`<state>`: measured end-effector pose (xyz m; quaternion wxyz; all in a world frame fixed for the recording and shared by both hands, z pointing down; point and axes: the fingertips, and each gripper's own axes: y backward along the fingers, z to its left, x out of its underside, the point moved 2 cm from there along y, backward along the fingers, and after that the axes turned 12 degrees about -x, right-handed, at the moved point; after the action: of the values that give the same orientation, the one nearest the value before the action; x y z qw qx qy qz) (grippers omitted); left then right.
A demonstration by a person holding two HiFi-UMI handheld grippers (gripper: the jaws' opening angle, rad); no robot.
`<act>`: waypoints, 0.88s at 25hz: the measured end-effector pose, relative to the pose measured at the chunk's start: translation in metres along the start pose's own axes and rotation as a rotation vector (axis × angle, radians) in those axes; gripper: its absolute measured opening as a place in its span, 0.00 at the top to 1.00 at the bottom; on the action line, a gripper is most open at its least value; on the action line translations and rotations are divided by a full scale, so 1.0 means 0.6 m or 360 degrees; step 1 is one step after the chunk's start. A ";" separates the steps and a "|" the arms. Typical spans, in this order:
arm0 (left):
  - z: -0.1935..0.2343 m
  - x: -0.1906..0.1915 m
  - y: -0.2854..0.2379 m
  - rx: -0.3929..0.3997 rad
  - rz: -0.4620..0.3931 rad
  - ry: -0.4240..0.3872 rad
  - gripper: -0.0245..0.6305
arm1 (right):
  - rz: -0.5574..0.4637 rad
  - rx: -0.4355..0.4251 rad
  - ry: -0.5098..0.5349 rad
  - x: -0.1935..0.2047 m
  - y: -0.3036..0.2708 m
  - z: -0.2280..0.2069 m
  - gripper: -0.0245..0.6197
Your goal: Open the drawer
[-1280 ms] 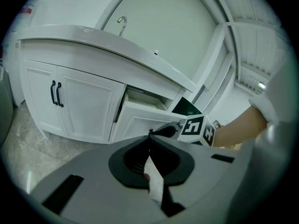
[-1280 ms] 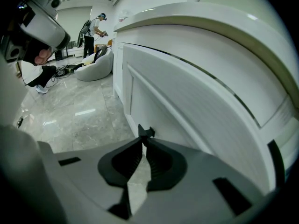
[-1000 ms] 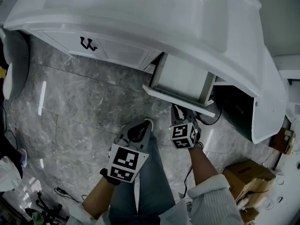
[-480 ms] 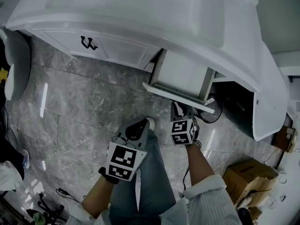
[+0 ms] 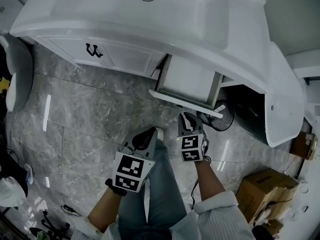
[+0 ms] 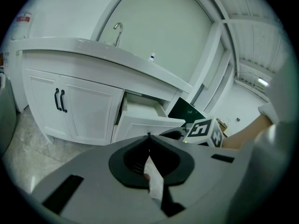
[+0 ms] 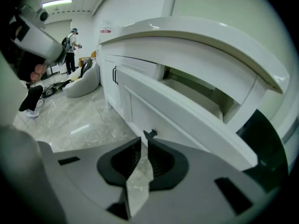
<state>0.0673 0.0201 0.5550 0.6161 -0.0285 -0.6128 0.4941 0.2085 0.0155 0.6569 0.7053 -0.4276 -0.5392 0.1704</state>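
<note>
Since a sec ago the right tool [image 5: 187, 118] has let go: its jaws have just been opening, and in the right gripper view they now stand a narrow slit apart w/ only grey floor [image 7: 79, 120] showing btwn them. The small dark knob [image 7: 150, 134] sits just past the tips of the right tool [image 7: 145, 142], not inside the slit, so nothing is gripped. In the head view a second back this tool was tight up against the drawer front. Now there's a small gap of floor btwn its tips and that front edge, so it has eased back toward the person.

The drawer [image 5: 186, 100] is straight ahead of the right tool and slightly above it, pulled well out from under the white vanity [image 5: 150, 29], inside visible and apparently bare. It looks about as far out as it was before the release, i.e. it hasn't slid back.

The left tool [image 5: 156, 131] hangs just beside the right one, on its left and a bit further from the drawer. In its own view the left tool [image 6: 149, 137] has its jaws closed tip to tip, holding nothing.

My read: pull is done, release is the last bit, task approx. complete. If more opening were wanted, the knob is right there for a re-grip.
</note>
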 end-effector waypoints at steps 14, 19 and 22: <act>-0.025 -0.156 0.105 0.0093 -0.0242 0.0025 0.94 | -0.0782 -0.0205 -0.0318 -0.257 0.243 0.071 0.88; -0.023 -0.226 0.159 0.0112 -0.0359 0.0099 0.94 | -0.1013 -0.0312 -0.0384 -0.355 0.329 0.072 0.88; -0.037 -0.261 0.195 0.0119 -0.0429 0.0092 0.94 | -0.1090 -0.0416 -0.0386 -0.392 0.378 0.081 0.88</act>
<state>0.0550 -0.0083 0.3609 0.6949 0.0627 -0.5743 0.4282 0.1297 0.0016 0.3363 0.5919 -0.2856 -0.7475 -0.0959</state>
